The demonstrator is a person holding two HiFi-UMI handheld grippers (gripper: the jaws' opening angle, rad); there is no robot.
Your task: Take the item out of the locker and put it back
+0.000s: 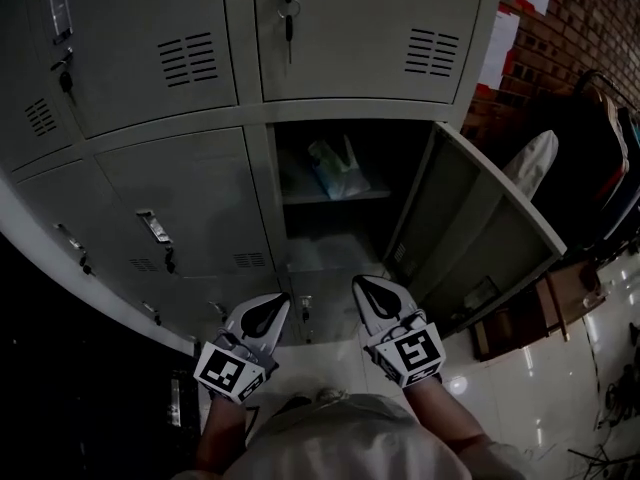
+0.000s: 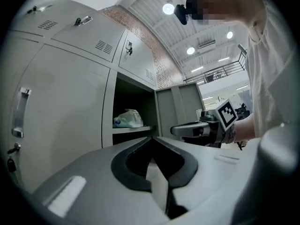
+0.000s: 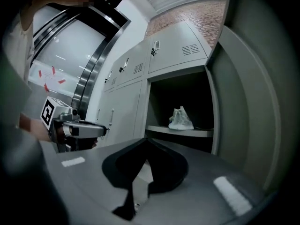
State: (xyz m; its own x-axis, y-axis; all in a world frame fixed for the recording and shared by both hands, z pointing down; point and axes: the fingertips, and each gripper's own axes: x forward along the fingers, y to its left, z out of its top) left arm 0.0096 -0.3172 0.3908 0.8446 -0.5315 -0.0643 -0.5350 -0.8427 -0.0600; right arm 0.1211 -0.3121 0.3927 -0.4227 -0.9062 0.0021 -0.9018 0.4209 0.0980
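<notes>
Right gripper (image 1: 362, 286) and left gripper (image 1: 280, 300) are closed, empty; the bag (image 1: 335, 168) lies ahead; reaching in closed may shove it deeper.

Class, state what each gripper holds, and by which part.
Nothing is held. The left gripper and right gripper are both shut and empty; the bag lies untouched on the shelf.

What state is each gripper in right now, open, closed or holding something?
Left gripper: closed, holding nothing.
Right gripper: closed, holding nothing.
</notes>
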